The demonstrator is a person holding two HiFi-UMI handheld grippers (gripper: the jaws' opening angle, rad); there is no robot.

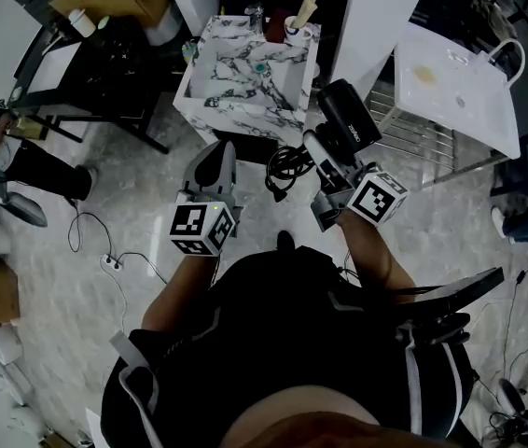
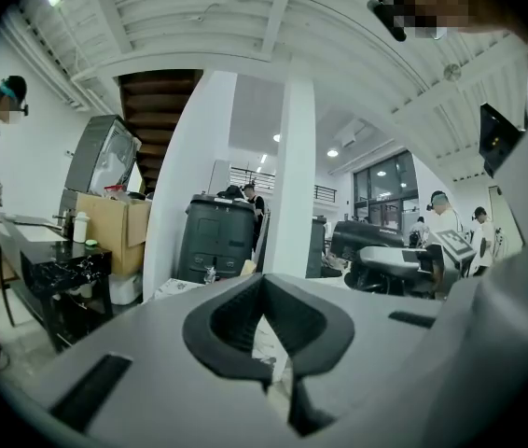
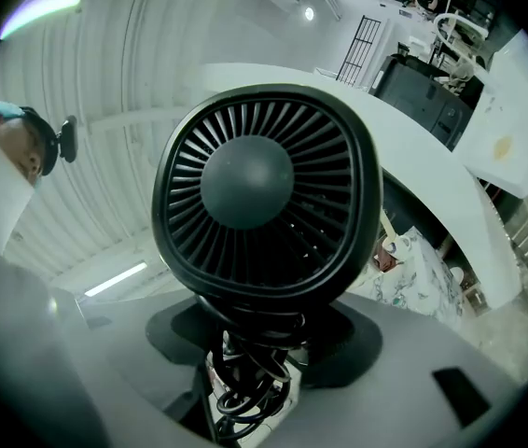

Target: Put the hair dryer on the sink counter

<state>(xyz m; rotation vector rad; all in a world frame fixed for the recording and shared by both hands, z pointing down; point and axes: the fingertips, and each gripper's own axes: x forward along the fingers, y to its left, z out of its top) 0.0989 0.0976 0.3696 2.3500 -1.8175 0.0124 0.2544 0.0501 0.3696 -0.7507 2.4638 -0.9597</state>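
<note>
A black hair dryer (image 1: 347,118) is held up in front of me, my right gripper (image 1: 327,161) shut on its handle. Its coiled cord (image 1: 284,168) hangs down to the left. In the right gripper view the dryer's round rear grille (image 3: 264,194) fills the middle, with the cord bunched between the jaws of my right gripper (image 3: 255,367). The marble-patterned sink counter (image 1: 210,99) stands just ahead, a little to the left. My left gripper (image 1: 214,168) points at the counter's near edge, its jaws together and empty, as in its own view (image 2: 278,367).
Bottles and a cup (image 1: 298,19) stand at the counter's back edge. A white table (image 1: 460,91) and a wire rack (image 1: 413,133) are on the right. A black table (image 1: 82,73) and a person (image 1: 3,152) are on the left. A power strip (image 1: 111,263) lies on the floor.
</note>
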